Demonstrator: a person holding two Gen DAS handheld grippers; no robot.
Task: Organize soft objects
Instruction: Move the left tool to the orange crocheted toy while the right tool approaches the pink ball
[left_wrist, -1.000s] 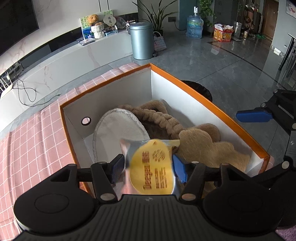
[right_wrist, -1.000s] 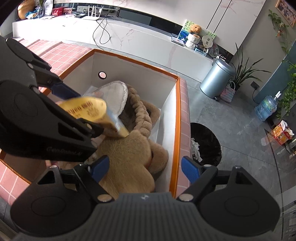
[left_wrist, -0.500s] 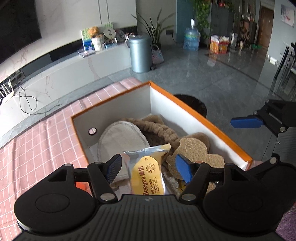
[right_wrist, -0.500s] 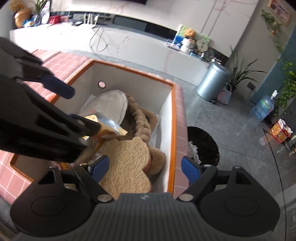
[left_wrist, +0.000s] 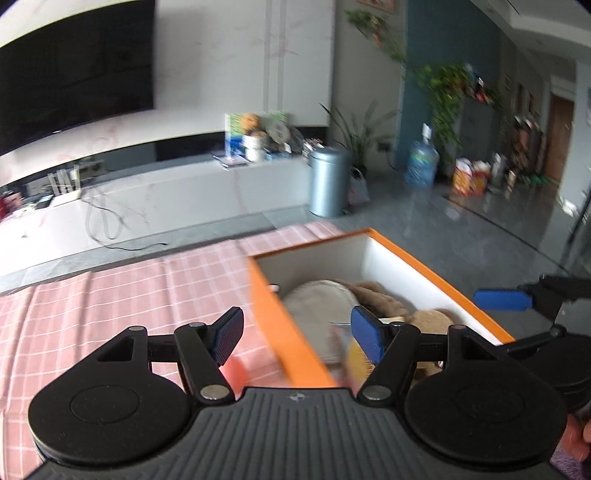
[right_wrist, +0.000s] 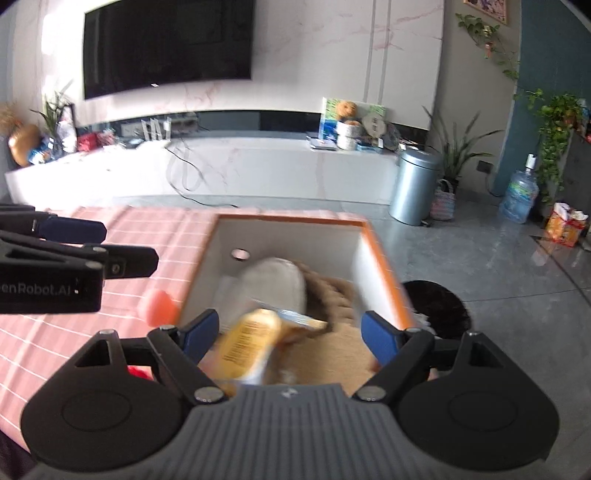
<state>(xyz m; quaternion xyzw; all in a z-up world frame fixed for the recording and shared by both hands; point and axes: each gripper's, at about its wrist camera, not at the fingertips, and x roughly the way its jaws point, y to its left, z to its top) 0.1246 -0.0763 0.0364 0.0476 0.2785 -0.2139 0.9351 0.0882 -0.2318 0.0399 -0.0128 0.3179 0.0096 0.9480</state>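
The white box with an orange rim (left_wrist: 275, 325) stands on the pink checked cloth. Inside lie a white slipper sole (right_wrist: 275, 284), brown plush pieces (right_wrist: 332, 295) and a yellow snack packet (right_wrist: 251, 339) resting on top, blurred. My left gripper (left_wrist: 297, 334) is open and empty, raised over the box's left wall. In the right wrist view its fingers (right_wrist: 74, 229) reach in from the left edge. My right gripper (right_wrist: 291, 332) hangs open and empty above the near end of the box, over the packet. One of its blue pads (left_wrist: 502, 300) shows at the right.
A small orange-pink soft object (right_wrist: 159, 306) lies on the tablecloth (left_wrist: 110, 302) just left of the box. On the floor to the right of the table sits a black waste basket (right_wrist: 437, 306). A silver bin (right_wrist: 415, 184) and a long white TV unit (right_wrist: 258, 166) stand farther off.
The left gripper let go of the yellow packet, which now lies in the box, then pulled back, up and to the left. The right gripper also rose and tilted up.
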